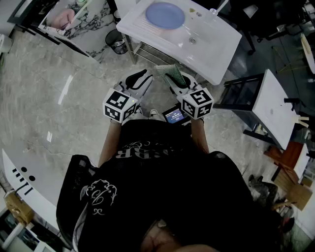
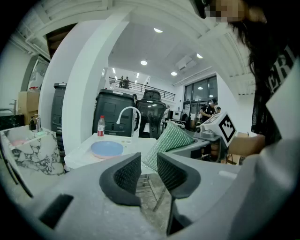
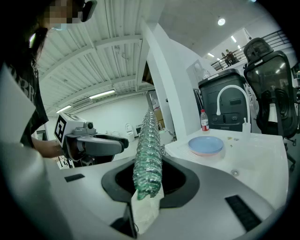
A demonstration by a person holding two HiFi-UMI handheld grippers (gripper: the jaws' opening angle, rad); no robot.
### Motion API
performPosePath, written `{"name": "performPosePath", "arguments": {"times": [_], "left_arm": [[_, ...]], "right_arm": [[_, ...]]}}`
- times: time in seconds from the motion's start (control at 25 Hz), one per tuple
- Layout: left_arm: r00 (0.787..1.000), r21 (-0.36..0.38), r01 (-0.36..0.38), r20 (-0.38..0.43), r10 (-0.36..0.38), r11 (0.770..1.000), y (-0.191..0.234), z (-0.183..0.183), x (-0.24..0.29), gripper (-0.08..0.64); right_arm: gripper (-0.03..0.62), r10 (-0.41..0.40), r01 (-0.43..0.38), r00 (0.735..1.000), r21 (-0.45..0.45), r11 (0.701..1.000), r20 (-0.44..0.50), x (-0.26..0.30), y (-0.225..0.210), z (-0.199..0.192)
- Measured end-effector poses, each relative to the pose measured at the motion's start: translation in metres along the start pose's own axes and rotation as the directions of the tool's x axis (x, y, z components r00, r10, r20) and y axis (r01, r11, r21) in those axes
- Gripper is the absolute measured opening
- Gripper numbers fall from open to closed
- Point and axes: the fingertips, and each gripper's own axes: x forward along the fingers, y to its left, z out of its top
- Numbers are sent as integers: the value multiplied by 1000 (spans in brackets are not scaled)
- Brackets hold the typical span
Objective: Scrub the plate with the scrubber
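Observation:
A blue plate (image 1: 165, 15) lies on the white sink table (image 1: 216, 47), ahead of and apart from both grippers. In the left gripper view the plate (image 2: 107, 149) sits left of the jaws; in the right gripper view the plate (image 3: 205, 145) sits to the right. My right gripper (image 1: 173, 79) is shut on a green mesh scrubber (image 1: 170, 72), which stands upright between its jaws (image 3: 148, 150). My left gripper (image 1: 141, 76) is beside it, its jaws (image 2: 149, 161) a narrow gap apart with nothing between. The scrubber (image 2: 169, 140) shows past them.
A white faucet (image 3: 229, 101) and a red-capped bottle (image 3: 204, 120) stand at the sink's back. On the floor are a black bin (image 1: 117, 42) left of the sink, a black frame (image 1: 241, 96) and a white table (image 1: 273, 106) at right.

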Motion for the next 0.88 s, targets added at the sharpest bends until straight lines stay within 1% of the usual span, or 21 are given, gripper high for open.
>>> {"name": "performPosePath", "arguments": {"times": [0.36,0.48,0.68,0.88], "left_arm": [[1000,-11,-9,2,9,1000,-6,4,6,103],[1000,-10,-17,3,17,1000,-9,6,10,103],[1000,-14,-24,-12,24,1000,-18,-4,12,103],[998,-18,-49,-25,49,999,-7,-5,9,103]], "right_arm": [[91,12,-12,1000,4,1000,4,-6,-6,0],[91,11,-11,1000,9,1000,20,-11,-11,3],[91,11,-12,999,24,1000,38,-16,-21,1],[91,20,-21,999,37,999,37,-8,-26,2]]}}
